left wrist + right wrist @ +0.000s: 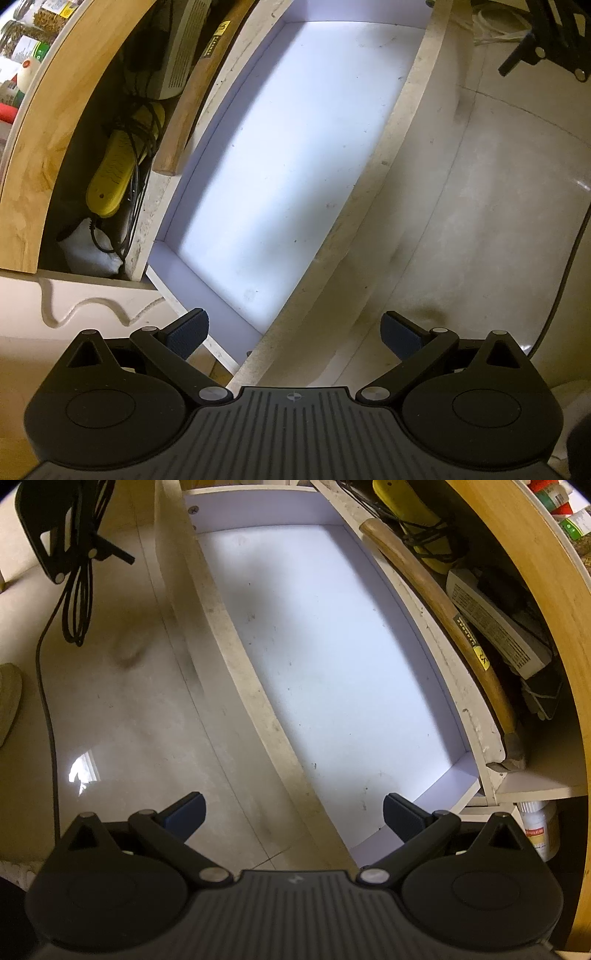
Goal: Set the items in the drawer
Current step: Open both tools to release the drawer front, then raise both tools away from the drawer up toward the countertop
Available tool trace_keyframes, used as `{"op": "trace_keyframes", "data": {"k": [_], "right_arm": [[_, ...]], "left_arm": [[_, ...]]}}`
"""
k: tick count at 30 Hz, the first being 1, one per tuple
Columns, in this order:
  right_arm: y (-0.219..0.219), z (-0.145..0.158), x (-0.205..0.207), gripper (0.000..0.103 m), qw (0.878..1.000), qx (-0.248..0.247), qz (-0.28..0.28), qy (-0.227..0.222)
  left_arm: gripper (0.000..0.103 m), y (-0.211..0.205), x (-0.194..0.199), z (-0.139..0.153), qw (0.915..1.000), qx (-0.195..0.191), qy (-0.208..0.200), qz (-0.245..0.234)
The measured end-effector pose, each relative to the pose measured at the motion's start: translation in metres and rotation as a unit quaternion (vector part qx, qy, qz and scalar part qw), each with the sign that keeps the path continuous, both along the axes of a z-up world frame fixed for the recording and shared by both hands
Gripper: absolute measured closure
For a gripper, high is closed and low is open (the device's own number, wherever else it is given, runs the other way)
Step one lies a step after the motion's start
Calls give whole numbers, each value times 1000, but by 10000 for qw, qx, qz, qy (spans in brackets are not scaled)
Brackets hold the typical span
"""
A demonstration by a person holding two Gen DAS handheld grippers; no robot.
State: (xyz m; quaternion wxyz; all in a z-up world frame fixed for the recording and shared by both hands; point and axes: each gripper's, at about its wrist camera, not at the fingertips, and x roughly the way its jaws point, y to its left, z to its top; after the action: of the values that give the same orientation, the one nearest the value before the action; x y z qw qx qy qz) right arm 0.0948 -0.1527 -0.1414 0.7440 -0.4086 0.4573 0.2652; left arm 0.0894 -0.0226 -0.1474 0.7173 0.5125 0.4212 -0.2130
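Note:
The white drawer (295,140) is pulled out and its inside holds nothing; it also shows in the right wrist view (332,657). My left gripper (295,334) is open and empty above the drawer's near corner. My right gripper (293,812) is open and empty above the drawer's front edge. Behind the drawer, under the wooden top, lie a wooden-handled hammer (195,99), a yellow device wrapped in black cable (118,166) and a white box (183,51). The same hammer (443,609), yellow device (417,528) and white box (495,627) show in the right wrist view.
The pale floor (480,221) lies beside the drawer. The other gripper (546,33) hangs at top right; in the right wrist view the other gripper (62,528) trails a black cable (79,590). A white bag (92,247) sits in the cabinet. Jars (26,33) stand on the wooden top. A white bottle (535,830) stands on a lower shelf.

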Motion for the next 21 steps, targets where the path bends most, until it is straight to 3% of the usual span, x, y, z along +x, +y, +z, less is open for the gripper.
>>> {"op": "trace_keyframes", "data": {"k": [16,21], "right_arm": [[5,9,-2,0,10000,55,18,-80],[3,19,3,0,9992,145,-238,-288]], "left_arm": [[0,-9,-8,7,9998,-2,-140,-154],[0,-8,-5,18,9992,-158,-356,16]]}}
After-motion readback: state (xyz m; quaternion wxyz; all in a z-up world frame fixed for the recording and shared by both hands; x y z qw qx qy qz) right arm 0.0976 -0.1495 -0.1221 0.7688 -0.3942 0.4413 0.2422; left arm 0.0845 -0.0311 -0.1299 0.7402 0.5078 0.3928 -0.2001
